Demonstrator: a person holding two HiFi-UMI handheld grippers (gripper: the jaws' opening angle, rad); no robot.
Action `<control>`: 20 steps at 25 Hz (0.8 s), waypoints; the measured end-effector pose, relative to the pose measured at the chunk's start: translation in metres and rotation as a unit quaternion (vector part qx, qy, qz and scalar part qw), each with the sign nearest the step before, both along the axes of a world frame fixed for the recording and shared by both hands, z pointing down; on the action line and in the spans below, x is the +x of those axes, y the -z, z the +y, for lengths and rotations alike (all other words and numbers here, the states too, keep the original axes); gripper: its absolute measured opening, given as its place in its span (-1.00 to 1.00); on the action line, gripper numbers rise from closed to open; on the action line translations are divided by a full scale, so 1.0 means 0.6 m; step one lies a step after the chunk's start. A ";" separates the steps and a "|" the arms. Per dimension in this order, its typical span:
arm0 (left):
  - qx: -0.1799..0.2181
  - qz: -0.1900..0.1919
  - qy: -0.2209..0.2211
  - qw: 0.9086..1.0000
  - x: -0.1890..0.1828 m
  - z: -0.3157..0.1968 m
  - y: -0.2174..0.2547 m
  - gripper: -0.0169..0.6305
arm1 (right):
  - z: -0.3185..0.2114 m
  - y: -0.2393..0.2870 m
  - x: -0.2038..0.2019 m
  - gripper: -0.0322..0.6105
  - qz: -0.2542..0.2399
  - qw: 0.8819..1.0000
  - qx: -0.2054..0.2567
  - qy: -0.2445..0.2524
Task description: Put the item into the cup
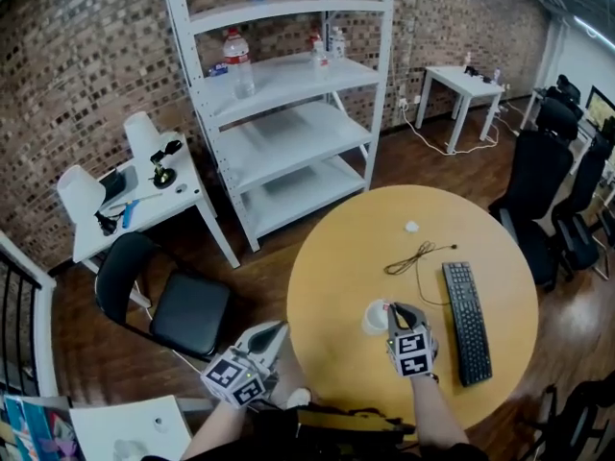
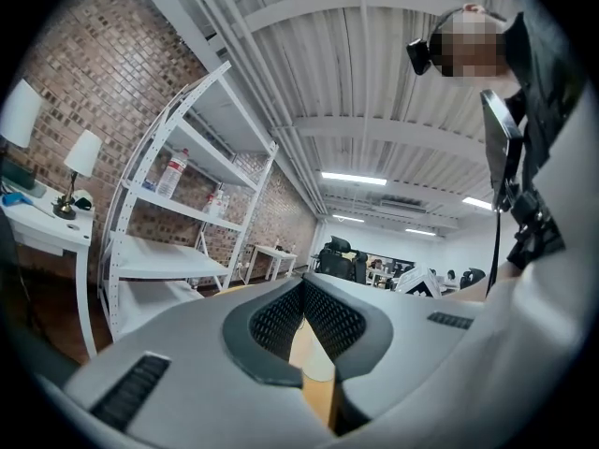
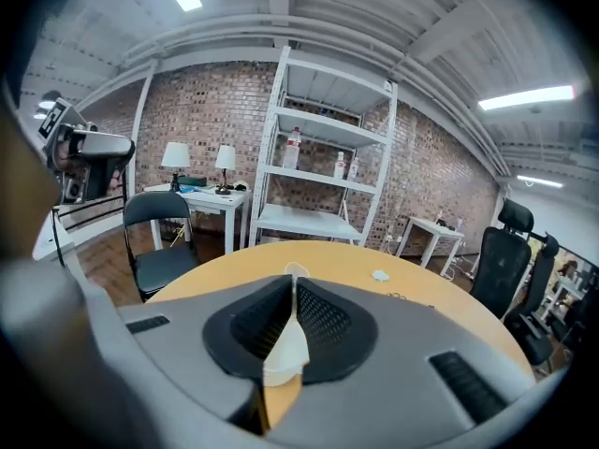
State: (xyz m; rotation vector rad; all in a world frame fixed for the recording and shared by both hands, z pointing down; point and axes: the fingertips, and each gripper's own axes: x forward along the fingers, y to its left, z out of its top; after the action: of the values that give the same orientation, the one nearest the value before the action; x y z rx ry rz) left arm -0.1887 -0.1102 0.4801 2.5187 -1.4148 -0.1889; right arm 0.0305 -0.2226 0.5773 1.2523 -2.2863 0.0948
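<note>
The left gripper [image 1: 277, 332] is held off the near edge of the worktop [image 1: 336, 257], shut, with nothing in it. The right gripper [image 3: 292, 283] is closed on a thin white wall, judged to be the side of the cup [image 1: 373, 317]. The cup looks light and easy to squash. Farther off, the small white item [image 1: 411, 226] lies alone, well apart from the cup. It looks tiny and light, and is best pinched at its sides. Soft or hard cannot be told. The pinch is shown only in the right gripper view; the whole cup is shown only in the head view.
</note>
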 end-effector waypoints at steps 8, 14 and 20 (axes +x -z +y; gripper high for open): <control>-0.013 0.009 0.024 1.000 -0.033 0.012 -0.014 -0.94 | -0.002 -0.016 -0.005 -0.63 -0.014 1.000 -0.022 0.002; -0.015 0.015 0.009 1.000 -0.018 0.003 -0.021 -0.94 | 0.017 0.031 0.021 -0.63 -0.049 0.999 0.009 -0.013; -0.002 0.004 -0.033 0.999 0.030 -0.024 -0.020 -0.94 | 0.080 0.125 0.108 -0.63 -0.119 0.988 0.068 -0.070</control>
State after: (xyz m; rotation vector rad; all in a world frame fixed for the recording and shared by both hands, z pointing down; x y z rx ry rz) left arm -0.1706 -0.1246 0.4918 2.5548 -1.3252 -0.1823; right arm 0.0953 -0.1748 0.5024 1.5445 -2.4376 0.1472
